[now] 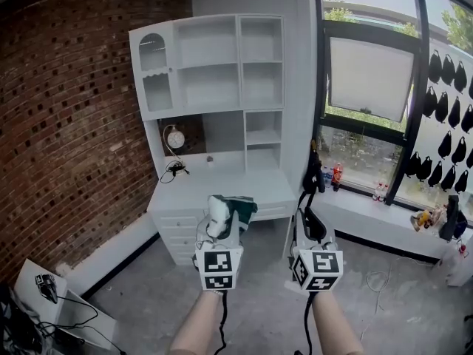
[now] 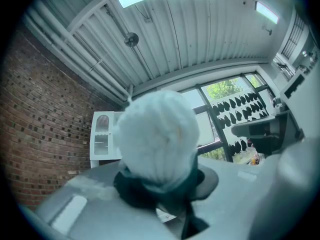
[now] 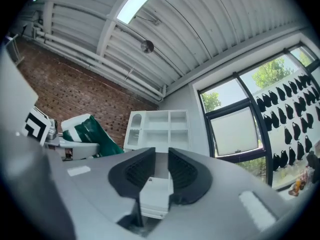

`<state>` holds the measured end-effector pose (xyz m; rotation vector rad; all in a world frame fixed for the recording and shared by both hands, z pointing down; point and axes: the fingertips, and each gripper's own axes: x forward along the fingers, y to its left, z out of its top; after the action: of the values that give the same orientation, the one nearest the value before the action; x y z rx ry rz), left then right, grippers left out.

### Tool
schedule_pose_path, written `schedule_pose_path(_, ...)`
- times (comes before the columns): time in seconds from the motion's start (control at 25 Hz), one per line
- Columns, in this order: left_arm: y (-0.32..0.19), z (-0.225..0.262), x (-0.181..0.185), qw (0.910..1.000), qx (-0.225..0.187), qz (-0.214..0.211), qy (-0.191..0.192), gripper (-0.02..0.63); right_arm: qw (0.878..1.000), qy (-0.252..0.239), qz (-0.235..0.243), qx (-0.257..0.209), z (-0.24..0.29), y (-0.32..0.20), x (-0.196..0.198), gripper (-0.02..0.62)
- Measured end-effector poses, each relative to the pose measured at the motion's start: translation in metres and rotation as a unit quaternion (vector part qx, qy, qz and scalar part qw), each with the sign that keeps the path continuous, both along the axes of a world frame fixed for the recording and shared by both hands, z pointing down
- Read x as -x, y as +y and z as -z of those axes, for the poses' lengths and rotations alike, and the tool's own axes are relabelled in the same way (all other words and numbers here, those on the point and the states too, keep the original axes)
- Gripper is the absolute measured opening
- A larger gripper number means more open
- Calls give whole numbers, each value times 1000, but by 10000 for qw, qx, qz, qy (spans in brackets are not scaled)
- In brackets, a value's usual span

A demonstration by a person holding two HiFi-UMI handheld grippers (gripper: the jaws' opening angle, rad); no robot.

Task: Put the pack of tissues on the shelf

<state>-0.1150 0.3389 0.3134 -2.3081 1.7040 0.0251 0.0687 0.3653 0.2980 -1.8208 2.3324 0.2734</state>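
Observation:
The pack of tissues [image 1: 232, 213], white with a dark green wrapper, is held up in the air, and my left gripper [image 1: 222, 226] is shut on it. In the left gripper view the pack [image 2: 157, 134] fills the middle and hides the jaws around it. My right gripper [image 1: 311, 226] hangs beside it at the same height, its jaws a little apart with nothing between them [image 3: 156, 170]. The white shelf unit [image 1: 214, 65] stands ahead against the wall, above a white desk [image 1: 255, 192]. From the right gripper view the pack [image 3: 89, 132] shows at the left and the shelf unit [image 3: 158, 129] beyond the jaws.
A brick wall [image 1: 66, 124] runs along the left. A large window [image 1: 369, 80] with a sill [image 1: 369, 209] holding bottles is at the right. A small clock [image 1: 175, 139] and a cable sit on the desk. A white box [image 1: 66, 309] and cables lie on the concrete floor.

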Motion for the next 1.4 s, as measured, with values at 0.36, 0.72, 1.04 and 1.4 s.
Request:
schedule_pose_path(0.36,-12,-10,-19,9999,94,96,79,106,9988,-8,449,201,-15,-16,-5,210)
schedule_pose_path(0.72,-54,-30,-1,9996,266,93,32,106,9982,-57,434,410,-35,-59,8,210)
schedule_pose_path(1.04,-122,-18,31,9999,110,-123,-48,106,9988,-166,241,401,-33,-125,37,210)
schedule_pose_path(1.4,-193,-11,62,9995,26,-328,5,106,9993,-167,-36,347,-32,-183,62,210)
